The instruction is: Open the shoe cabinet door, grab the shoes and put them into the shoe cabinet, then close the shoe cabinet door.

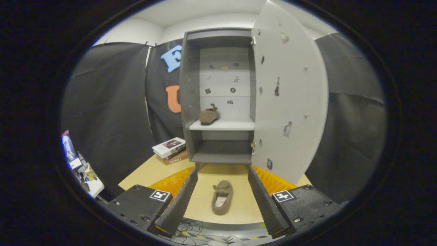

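Hovering over the table with the gripper spread wide and holding nothing, pointing at the open shoe cabinet.

One brown shoe is lying on the wooden table between the two fingers, touching neither, toe toward the cabinet. A second shoe is sitting on the left part of the cabinet's middle shelf. The cabinet door is standing swung out to the right, its inner face dotted with small marks. A stack of books is resting on the table just left of the cabinet's base. Yellow matting is showing under the fingers on both sides.
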`<state>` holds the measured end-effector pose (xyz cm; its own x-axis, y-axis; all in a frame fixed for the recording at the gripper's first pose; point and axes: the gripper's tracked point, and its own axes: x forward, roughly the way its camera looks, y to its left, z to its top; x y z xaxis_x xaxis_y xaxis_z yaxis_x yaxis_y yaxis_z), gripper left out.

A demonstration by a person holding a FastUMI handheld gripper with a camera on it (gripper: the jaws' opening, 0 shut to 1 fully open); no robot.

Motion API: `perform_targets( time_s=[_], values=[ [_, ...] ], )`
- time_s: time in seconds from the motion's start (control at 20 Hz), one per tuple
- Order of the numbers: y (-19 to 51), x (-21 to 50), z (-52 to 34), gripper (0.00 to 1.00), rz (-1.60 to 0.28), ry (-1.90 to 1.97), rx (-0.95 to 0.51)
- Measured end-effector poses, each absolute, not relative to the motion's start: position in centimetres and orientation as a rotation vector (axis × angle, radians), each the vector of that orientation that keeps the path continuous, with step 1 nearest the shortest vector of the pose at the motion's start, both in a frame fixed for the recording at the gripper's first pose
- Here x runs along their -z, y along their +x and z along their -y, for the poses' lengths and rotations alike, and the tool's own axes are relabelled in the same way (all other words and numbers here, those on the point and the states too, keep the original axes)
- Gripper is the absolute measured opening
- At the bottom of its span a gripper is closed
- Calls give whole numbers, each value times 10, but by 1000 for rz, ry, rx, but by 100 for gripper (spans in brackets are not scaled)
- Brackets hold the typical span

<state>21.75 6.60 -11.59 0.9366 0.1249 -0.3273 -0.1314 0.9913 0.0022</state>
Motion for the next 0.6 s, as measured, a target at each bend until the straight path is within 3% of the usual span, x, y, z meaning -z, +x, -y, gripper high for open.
perform_targets(
  time_s=[0.6],
  values=[
    [208, 197, -89, 92, -655, 37, -137]
  ],
)
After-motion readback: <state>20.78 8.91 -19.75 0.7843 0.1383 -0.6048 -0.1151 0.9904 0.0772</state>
